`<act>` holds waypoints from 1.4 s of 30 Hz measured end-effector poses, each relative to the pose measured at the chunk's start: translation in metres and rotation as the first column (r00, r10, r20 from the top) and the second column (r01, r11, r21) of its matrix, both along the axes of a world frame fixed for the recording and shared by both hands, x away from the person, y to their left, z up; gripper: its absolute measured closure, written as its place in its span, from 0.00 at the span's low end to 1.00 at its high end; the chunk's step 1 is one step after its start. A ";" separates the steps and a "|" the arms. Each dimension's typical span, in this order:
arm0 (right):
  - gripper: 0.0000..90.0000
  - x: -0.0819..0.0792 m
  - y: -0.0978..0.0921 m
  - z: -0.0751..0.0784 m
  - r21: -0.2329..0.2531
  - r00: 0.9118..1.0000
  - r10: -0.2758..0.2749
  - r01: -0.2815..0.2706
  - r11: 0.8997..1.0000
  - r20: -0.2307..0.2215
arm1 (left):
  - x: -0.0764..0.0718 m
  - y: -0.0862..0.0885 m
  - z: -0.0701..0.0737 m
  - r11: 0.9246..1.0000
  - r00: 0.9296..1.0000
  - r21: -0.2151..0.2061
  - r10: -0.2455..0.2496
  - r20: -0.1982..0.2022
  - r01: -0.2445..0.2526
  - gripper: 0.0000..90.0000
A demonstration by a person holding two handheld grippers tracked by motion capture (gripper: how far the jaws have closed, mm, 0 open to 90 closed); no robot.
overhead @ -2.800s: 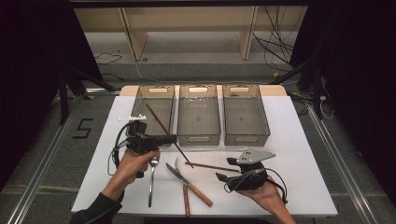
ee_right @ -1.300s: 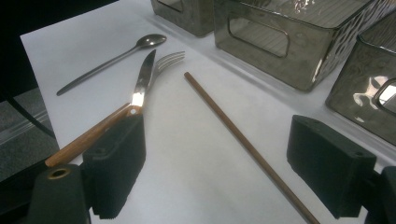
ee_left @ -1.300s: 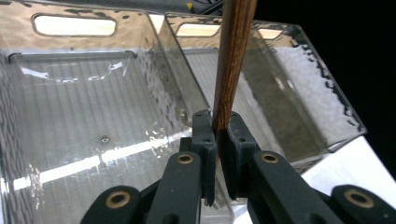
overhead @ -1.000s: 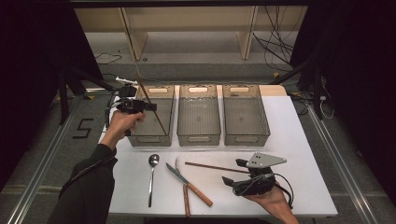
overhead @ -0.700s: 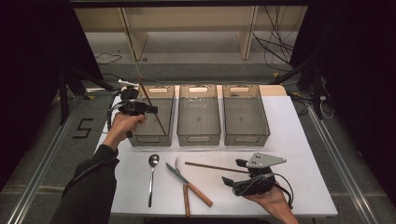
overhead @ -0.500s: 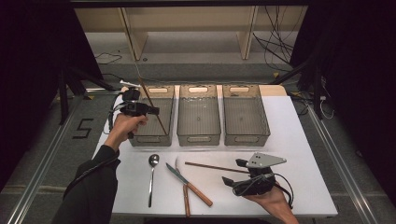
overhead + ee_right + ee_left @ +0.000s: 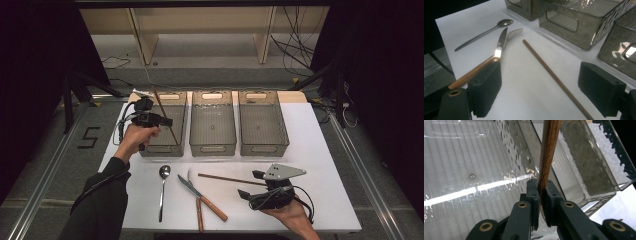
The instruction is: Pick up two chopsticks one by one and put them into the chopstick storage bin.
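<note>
Chopstick (image 7: pixel 548 152) number one is pinched tight between the jaws of the left gripper (image 7: pixel 540 192), held steep over the leftmost bin (image 7: pixel 176 145), so it looks like a sorting job with the sticks going in that tray; in the high view the stick (image 7: pixel 165 114) leans with its lower end down inside the bin and its top poking up past the far rim. My guess is it's tilted like that so the tip can slide down along the inside wall instead of catching on the edge; the clear wall is just beside the stick in the left gripper view, so not much slack on that side, loads of bare floor on the other.

Second chopstick (image 7: pixel 554 76) lies flat on the white table (image 7: pixel 320 150), running right between the wide-open jaws of the right gripper (image 7: pixel 540 87); that claw is released and gripping nothing, parked low and lined up over the stick. A knife (image 7: pixel 500 43) and fork (image 7: pixel 514 32) sit just beside the stick's far end, spoon (image 7: pixel 484 31) further out, so closing near the close end seems safest; plenty of bare table there. Middle bin (image 7: pixel 213 125) and right bin (image 7: pixel 262 125) are both empty.
</note>
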State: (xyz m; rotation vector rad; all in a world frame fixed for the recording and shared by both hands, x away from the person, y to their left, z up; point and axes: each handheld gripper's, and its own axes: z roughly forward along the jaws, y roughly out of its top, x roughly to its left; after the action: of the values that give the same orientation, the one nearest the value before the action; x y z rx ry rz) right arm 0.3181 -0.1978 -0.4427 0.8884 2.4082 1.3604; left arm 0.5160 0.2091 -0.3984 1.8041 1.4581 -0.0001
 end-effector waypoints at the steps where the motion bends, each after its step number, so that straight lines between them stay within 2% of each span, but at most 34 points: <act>1: 0.22 0.000 0.000 0.000 0.001 1.000 0.000 0.000 1.000 0.000 | 0.000 0.000 0.000 1.000 1.000 0.006 -0.005 -0.002 0.005 0.93; 10: 0.22 0.000 0.000 0.000 0.002 1.000 -0.001 0.001 1.000 -0.002 | 0.003 -0.005 -0.002 1.000 1.000 0.019 0.010 -0.013 -0.010 0.89; 14: 0.23 0.000 0.000 0.000 0.008 1.000 -0.004 0.004 1.000 -0.005 | 0.004 -0.006 -0.001 0.999 0.999 0.026 0.029 -0.014 -0.028 0.76; 20: 0.23 0.000 0.000 0.000 0.009 1.000 -0.002 0.002 1.000 -0.005 | 0.005 -0.009 -0.001 0.995 0.998 0.078 0.057 -0.012 -0.056 0.50; 26: 0.23 0.000 -0.001 0.001 0.011 1.000 -0.003 0.003 1.000 -0.005 | 0.002 -0.010 0.000 0.995 0.999 0.087 0.052 -0.017 -0.050 0.35; 31: 0.23 0.000 -0.001 0.001 0.007 1.000 -0.003 0.003 1.000 -0.004 | -0.007 -0.012 0.006 0.998 0.999 0.056 0.041 0.022 -0.042 0.30; 34: 0.23 0.001 -0.001 0.001 0.004 1.000 -0.005 0.005 1.000 -0.004 | -0.018 -0.017 0.010 0.997 0.999 0.071 -0.004 0.050 0.000 0.28; 39: 0.24 0.004 -0.003 0.002 -0.009 1.000 -0.004 0.004 1.000 -0.008 | -0.041 -0.021 0.019 0.999 0.992 0.018 -0.041 0.118 0.040 0.27; 42: 0.24 0.006 -0.003 0.003 -0.024 1.000 0.004 -0.004 1.000 -0.011 | -0.056 -0.023 0.019 0.998 0.988 0.006 -0.057 0.146 0.056 0.27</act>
State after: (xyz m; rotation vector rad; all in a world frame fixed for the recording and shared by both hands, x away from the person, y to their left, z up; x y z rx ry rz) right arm 0.3244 -0.2010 -0.4395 0.8885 2.4305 1.3288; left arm 0.4602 0.1864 -0.3792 1.8068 1.3038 0.1029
